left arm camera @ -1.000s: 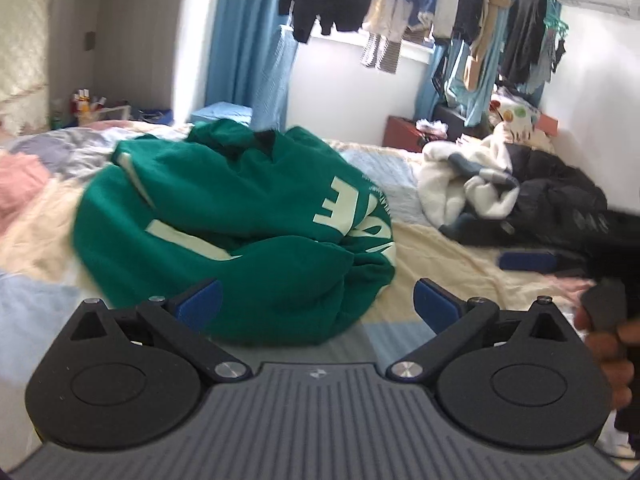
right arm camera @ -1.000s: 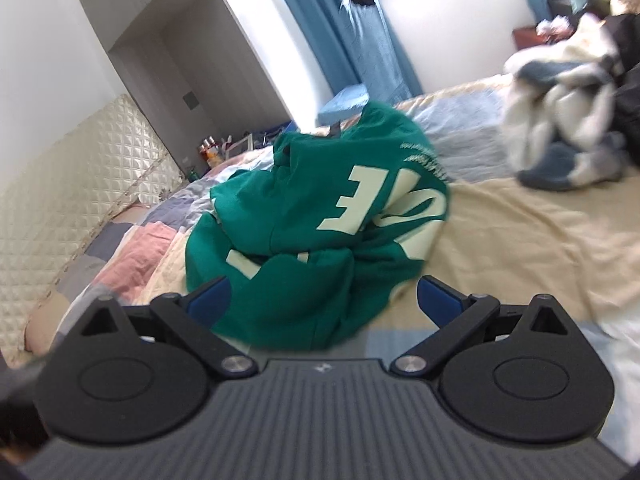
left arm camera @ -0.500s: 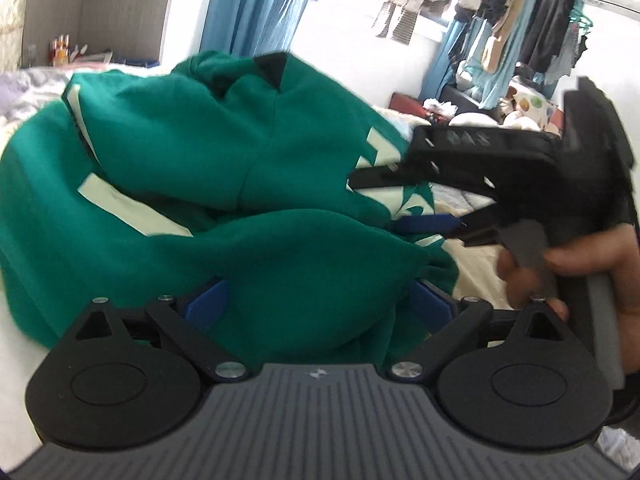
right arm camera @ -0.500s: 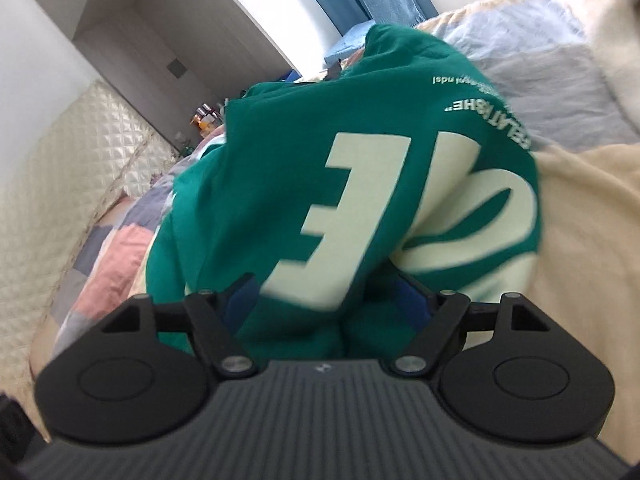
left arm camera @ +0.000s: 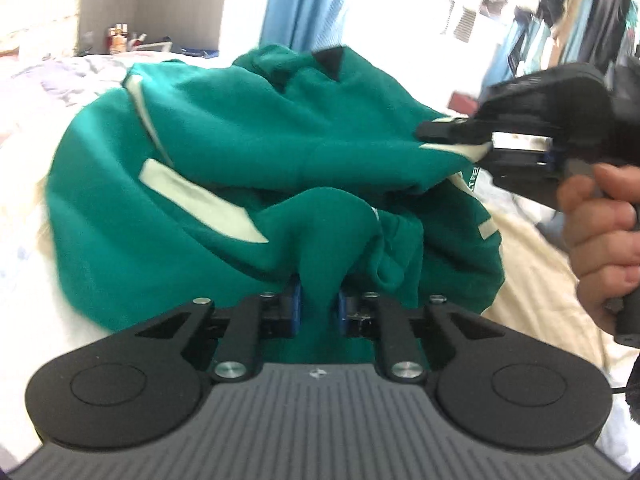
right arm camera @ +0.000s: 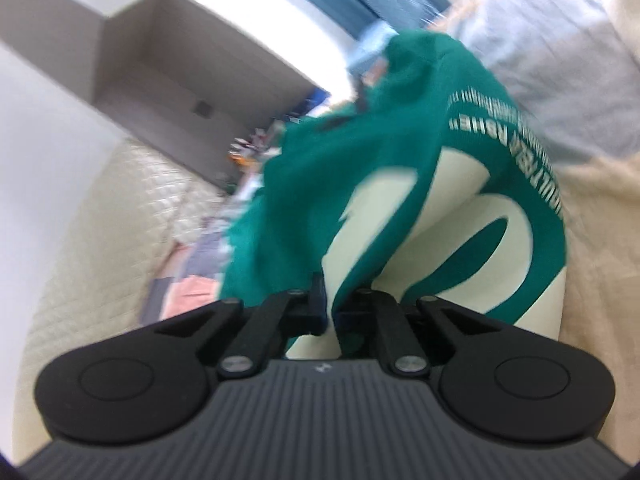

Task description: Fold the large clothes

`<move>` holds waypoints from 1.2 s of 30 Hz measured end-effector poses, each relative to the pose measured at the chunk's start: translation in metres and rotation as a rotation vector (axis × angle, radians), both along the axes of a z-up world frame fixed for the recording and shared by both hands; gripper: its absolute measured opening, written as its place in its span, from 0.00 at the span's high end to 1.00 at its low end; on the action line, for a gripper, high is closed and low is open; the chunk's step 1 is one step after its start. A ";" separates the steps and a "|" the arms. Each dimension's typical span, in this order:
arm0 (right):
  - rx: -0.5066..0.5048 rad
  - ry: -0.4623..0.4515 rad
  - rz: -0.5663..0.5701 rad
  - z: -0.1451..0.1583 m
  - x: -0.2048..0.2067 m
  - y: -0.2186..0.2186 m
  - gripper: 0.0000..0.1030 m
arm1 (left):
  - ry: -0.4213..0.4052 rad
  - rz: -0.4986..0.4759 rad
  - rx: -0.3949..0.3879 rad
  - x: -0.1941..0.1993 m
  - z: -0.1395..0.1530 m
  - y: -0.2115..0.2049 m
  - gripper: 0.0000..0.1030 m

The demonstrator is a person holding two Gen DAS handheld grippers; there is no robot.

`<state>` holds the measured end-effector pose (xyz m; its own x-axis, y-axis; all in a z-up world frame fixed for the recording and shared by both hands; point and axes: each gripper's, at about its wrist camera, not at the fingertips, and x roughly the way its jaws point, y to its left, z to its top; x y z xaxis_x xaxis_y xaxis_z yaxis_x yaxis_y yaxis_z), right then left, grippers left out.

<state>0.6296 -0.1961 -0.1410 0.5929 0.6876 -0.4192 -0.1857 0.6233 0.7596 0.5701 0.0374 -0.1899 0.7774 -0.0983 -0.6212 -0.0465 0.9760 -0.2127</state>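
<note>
Sweatshirt: it lies bunched on the bed straight ahead of you.
Your left gripper: at the sweatshirt's near edge, with a fold of cloth pinched between its fingers.
Your right gripper: to the right of the left one, its fingers closed on the sweatshirt's right side.
Hanging clothes: behind the bed, up to your right.
Curtain: behind the sweatshirt, at the far wall.
Headboard: left of the bed.

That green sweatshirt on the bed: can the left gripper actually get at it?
Yes, it seems so: the left gripper is already shut on a fold of the green sweatshirt, with nothing between them.
</note>
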 end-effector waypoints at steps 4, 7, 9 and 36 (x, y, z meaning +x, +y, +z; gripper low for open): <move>-0.011 -0.089 0.022 0.035 -0.029 -0.002 0.94 | -0.027 0.036 -0.047 -0.030 0.018 0.014 0.84; -0.005 -0.135 0.022 0.060 -0.050 -0.007 0.94 | -0.044 0.066 -0.084 -0.056 0.035 0.026 0.84; 0.004 -0.165 0.016 0.078 -0.069 -0.013 0.94 | -0.064 0.082 -0.101 -0.084 0.050 0.034 0.84; -0.044 -0.055 -0.272 0.040 -0.360 -0.154 0.92 | 0.116 0.052 -0.246 -0.457 0.067 0.015 0.80</move>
